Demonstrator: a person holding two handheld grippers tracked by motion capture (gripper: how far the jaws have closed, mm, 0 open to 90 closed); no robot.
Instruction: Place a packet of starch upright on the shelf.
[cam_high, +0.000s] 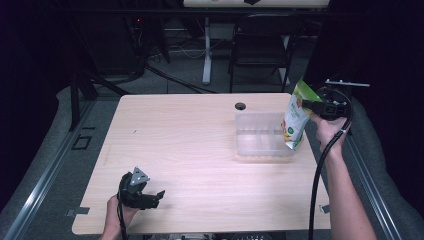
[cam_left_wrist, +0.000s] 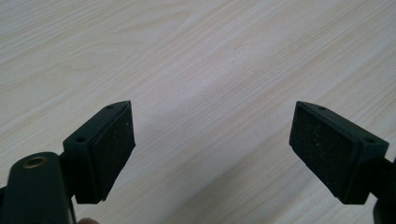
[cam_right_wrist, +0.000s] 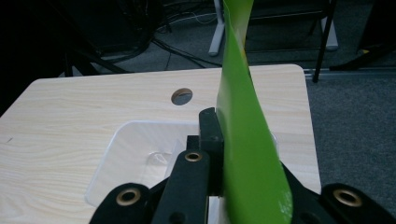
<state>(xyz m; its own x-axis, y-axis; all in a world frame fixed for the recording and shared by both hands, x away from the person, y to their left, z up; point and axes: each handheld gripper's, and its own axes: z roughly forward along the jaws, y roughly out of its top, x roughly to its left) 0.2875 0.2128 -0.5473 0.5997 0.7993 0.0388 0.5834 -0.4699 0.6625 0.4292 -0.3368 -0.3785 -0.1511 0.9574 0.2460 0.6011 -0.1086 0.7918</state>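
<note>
Green pouch (cam_high: 295, 120) clamped at top between right gripper (cam_high: 311, 105) jaws, hanging over clear container (cam_high: 260, 135); left gripper (cam_high: 156, 196) jaws open.

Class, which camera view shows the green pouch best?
The high view: the whole green pouch hangs from the right gripper at the clear bin's right end. The right gripper view gives its pinched green edge close up. The left gripper view looks at bare table.

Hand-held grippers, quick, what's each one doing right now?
Left hand-held gripper: open, nothing between its jaws, over the table.
Right hand-held gripper: closed on the green pouch above the clear container.
</note>
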